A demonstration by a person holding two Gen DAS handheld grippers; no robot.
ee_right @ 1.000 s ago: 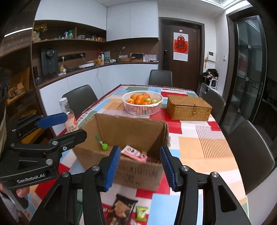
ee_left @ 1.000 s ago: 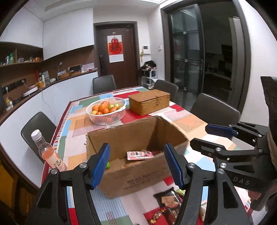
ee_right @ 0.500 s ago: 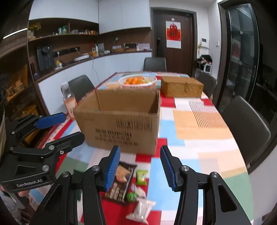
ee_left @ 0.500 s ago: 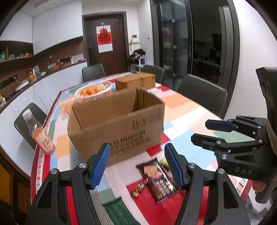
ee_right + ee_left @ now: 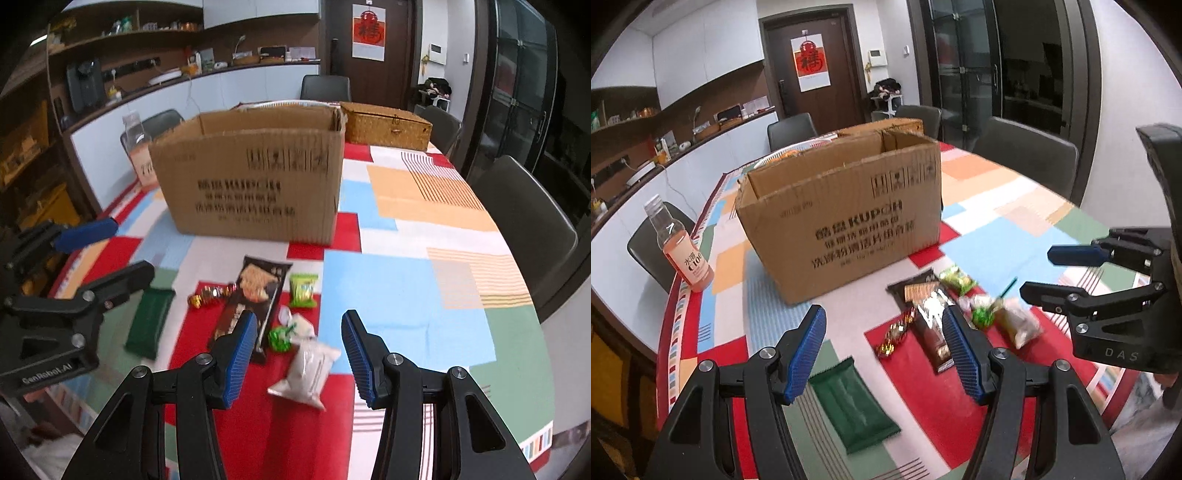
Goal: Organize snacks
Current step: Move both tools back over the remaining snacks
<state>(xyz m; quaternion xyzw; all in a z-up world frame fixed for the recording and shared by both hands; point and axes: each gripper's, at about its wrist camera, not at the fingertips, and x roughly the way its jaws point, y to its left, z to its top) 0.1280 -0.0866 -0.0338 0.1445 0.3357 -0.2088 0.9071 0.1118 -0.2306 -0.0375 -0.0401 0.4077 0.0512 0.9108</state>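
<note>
Both grippers [image 5: 882,347] [image 5: 299,354] lower now, nearer the snacks [image 5: 258,295].

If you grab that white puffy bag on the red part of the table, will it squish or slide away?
The white bag looks soft and puffy, so it would probably squish and crinkle between the fingers. Its wrapper seems smooth, so it may slide on the tablecloth if nudged. It is likely light. The right gripper is open near it.
</note>
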